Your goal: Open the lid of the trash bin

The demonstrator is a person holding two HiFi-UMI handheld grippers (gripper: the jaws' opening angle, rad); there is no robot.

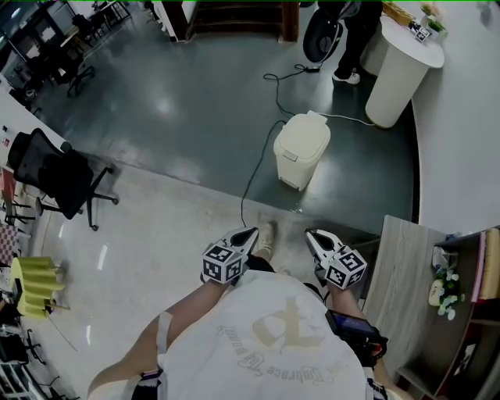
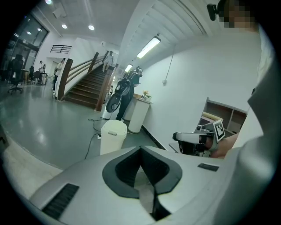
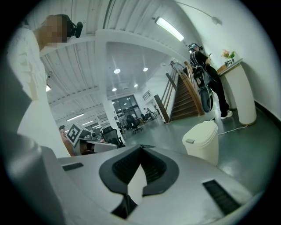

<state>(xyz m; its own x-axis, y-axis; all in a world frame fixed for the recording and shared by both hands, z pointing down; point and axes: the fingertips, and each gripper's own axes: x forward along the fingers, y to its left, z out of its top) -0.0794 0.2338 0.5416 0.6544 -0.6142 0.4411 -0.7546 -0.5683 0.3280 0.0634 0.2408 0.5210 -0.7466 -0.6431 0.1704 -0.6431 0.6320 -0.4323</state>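
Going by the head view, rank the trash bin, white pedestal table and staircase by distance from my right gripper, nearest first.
1. Trash bin, ahead of the right gripper, on the dark floor.
2. White pedestal table, farther off to the right, by the wall.
3. Staircase, farthest, at the top edge.

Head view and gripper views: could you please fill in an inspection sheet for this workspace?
Surface: glossy grey floor.
Job's things: cream trash bin upright on the floor, lid closed, ahead of both tongs.
Clutter: yellow object far left.
Grippers: left tongs and right tongs shut, holding nothing, apart from the bin.
Cables: black cable runs past the bin; white cable behind it.
Surroundings: office chair, white pedestal, stairs, wooden shelving.
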